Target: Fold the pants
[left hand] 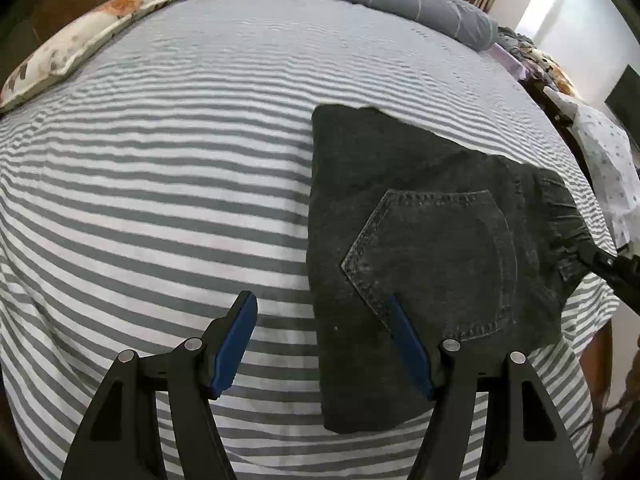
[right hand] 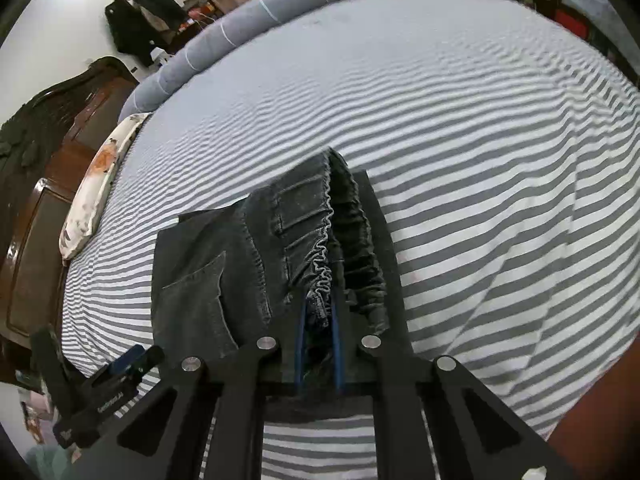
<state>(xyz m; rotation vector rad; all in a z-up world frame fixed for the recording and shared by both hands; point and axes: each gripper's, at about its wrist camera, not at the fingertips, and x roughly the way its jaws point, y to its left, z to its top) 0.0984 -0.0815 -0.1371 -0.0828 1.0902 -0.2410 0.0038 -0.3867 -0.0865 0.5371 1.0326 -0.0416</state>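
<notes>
Right gripper (right hand: pixel 318 344) clamps the elastic waistband while your left gripper (left hand: pixel 320 344) hangs with its fingers apart over the fold.

The pants (left hand: pixel 432 248) lie as a dark folded stack on the striped bed (left hand: pixel 160 200), at centre right of the left wrist view, back pocket (left hand: pixel 436 256) facing up. Keep the right jaws tight on the gathered waistband (right hand: pixel 328 256) and carry it low and level so the layers underneath do not drag askew. Bring the left gripper down on the stack's left edge, at lower centre of its frame, to pin it before you release.
</notes>
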